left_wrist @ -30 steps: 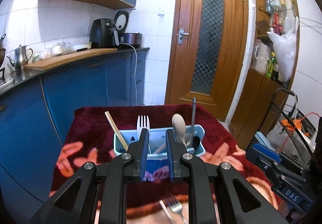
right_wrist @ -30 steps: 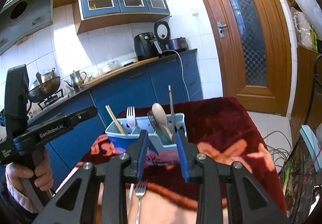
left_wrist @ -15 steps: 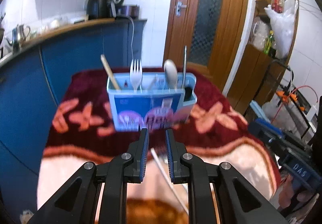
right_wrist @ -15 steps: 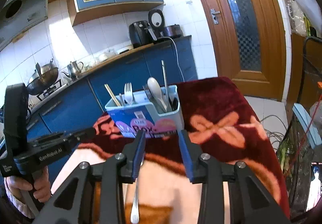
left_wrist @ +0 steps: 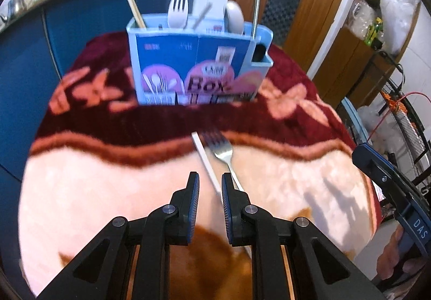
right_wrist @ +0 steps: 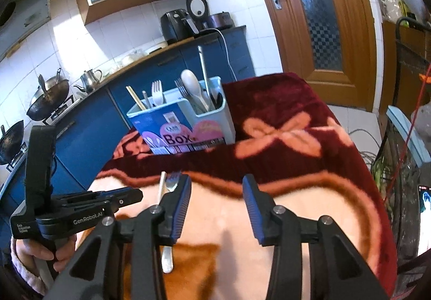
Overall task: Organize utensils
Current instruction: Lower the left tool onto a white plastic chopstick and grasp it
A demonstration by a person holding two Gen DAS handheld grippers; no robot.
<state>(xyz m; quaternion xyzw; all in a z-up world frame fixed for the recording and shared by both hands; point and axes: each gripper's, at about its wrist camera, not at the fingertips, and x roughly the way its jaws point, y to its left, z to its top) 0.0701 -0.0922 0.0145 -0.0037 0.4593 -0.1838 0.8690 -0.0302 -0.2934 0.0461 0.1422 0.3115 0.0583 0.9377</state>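
Note:
A light-blue utensil box [left_wrist: 198, 63] stands on the blanket-covered table, holding a chopstick, forks, a spoon and a metal rod; it also shows in the right wrist view [right_wrist: 186, 122]. A metal fork [left_wrist: 222, 149] and a white stick [left_wrist: 206, 162] lie side by side on the blanket. My left gripper [left_wrist: 210, 181] hovers just above their near ends, jaws narrowly apart and empty. My right gripper [right_wrist: 216, 187] is open and empty, to the right of the fork [right_wrist: 172, 181] and stick [right_wrist: 161, 187]. The left gripper's body [right_wrist: 80, 208] shows at left.
The table carries a red and peach flowered blanket [left_wrist: 296, 111]. Blue kitchen cabinets [right_wrist: 89, 125] stand behind and left, a wooden door [right_wrist: 317, 20] behind. A shelf with bags [left_wrist: 377, 17] and a wire cart [left_wrist: 404, 100] stand at the right.
Both grippers have dropped and tilted down toward the table; the box has moved up in the views and the fork and stick now lie right at the left gripper's tips. The right jaws have widened.

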